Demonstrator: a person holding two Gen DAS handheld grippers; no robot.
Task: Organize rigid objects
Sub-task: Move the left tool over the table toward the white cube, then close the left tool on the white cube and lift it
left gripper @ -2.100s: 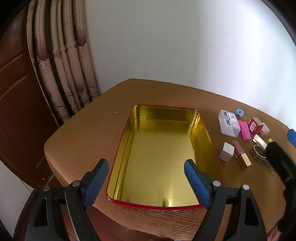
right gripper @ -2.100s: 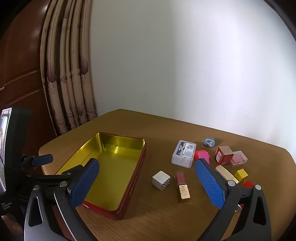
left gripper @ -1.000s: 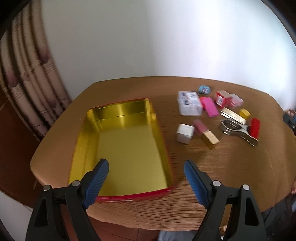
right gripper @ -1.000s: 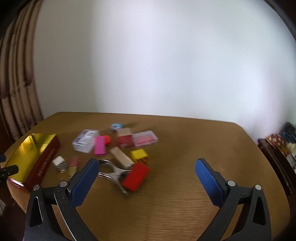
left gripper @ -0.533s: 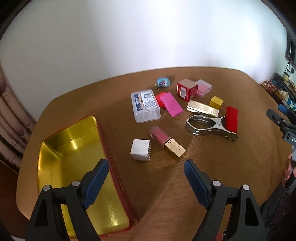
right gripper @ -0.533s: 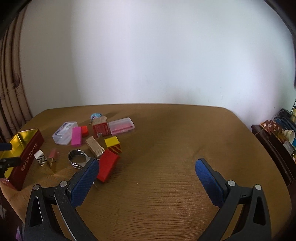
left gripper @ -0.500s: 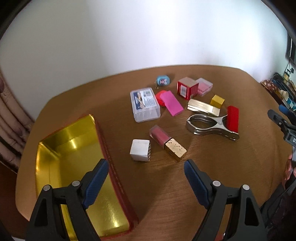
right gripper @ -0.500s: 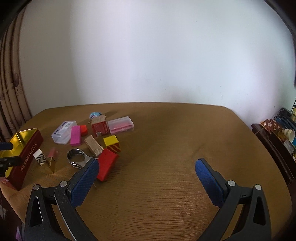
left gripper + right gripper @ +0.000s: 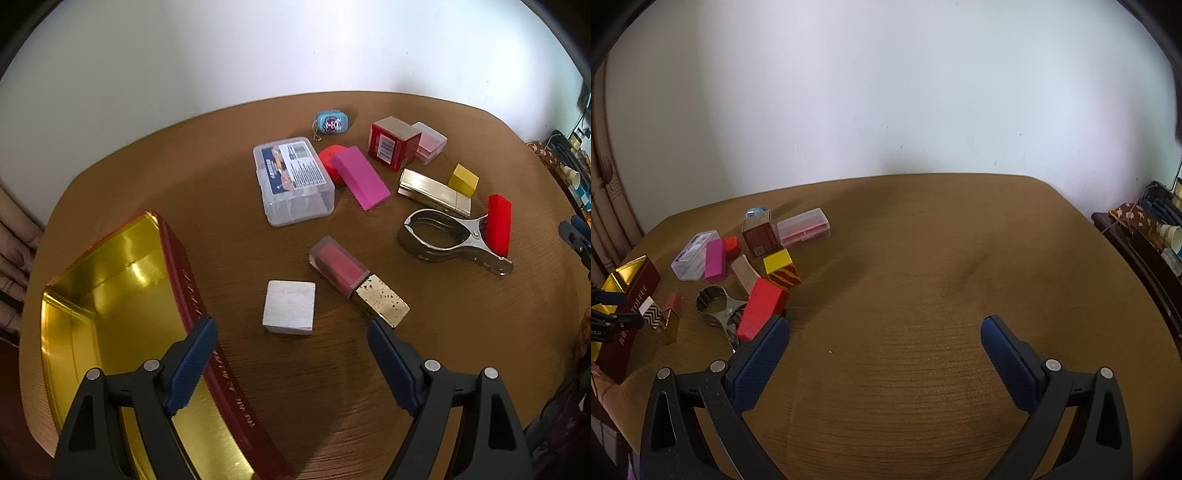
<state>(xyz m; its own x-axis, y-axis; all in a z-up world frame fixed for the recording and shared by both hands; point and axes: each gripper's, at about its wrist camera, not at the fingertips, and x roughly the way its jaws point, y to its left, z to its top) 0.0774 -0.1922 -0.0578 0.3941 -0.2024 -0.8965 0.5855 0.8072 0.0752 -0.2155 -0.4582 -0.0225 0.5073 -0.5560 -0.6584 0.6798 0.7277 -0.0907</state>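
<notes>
Brown woodgrain tabletop under a plain white wall carries a scatter of small rigid items and, at its left end, an empty red tin with a gold interior. The left gripper hangs released, holding nothing, its blue pads spread wide just short of a white cube, which lies almost straight ahead between the fingers and just beside the tin's red side wall. Slightly right of the cube sits a pink-and-gold lipstick, its long axis running diagonally from far-left to near-right, the gold cap end closest to the right-hand finger. Farther off lie a clear plastic case, a magenta block and a metal spring clamp. The right gripper, likewise spread and empty, looks over bare wood, with the cluster well off to its left and only a red block near its left finger. By this layout the left gripper is much the nearer to the cube, which probably needs only a short advance and a closing grip.
</notes>
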